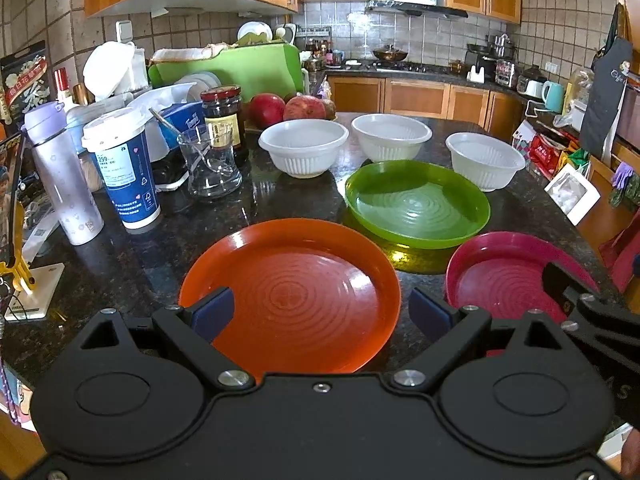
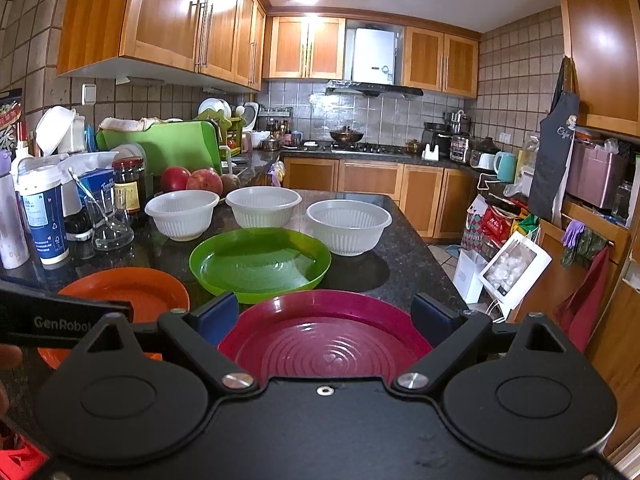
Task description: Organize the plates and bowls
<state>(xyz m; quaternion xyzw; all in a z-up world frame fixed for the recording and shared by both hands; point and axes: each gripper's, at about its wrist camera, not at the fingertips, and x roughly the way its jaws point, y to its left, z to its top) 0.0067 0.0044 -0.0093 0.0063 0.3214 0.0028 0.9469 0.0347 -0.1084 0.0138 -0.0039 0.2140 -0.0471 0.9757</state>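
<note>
On the dark stone counter [image 1: 132, 264] lie an orange plate [image 1: 292, 292], a green plate [image 1: 416, 204] and a magenta plate [image 1: 508, 276]. Behind them stand three white ribbed bowls: left [image 1: 304, 148], middle [image 1: 390, 136], right [image 1: 486, 160]. My left gripper [image 1: 322, 312] hangs open above the orange plate's near half, nothing between its blue pads. My right gripper [image 2: 324, 314] is open over the magenta plate [image 2: 328, 340], holding nothing. The right wrist view also shows the green plate [image 2: 260, 260], the orange plate [image 2: 132, 292] and the bowls [image 2: 348, 224].
Clutter crowds the counter's left side: a lilac bottle [image 1: 60, 176], a blue paper cup [image 1: 124, 168], a glass jug [image 1: 210, 164], a dark jar [image 1: 222, 116] and pomegranates [image 1: 304, 108]. The counter's right edge [image 2: 432, 264] drops to bags on the floor.
</note>
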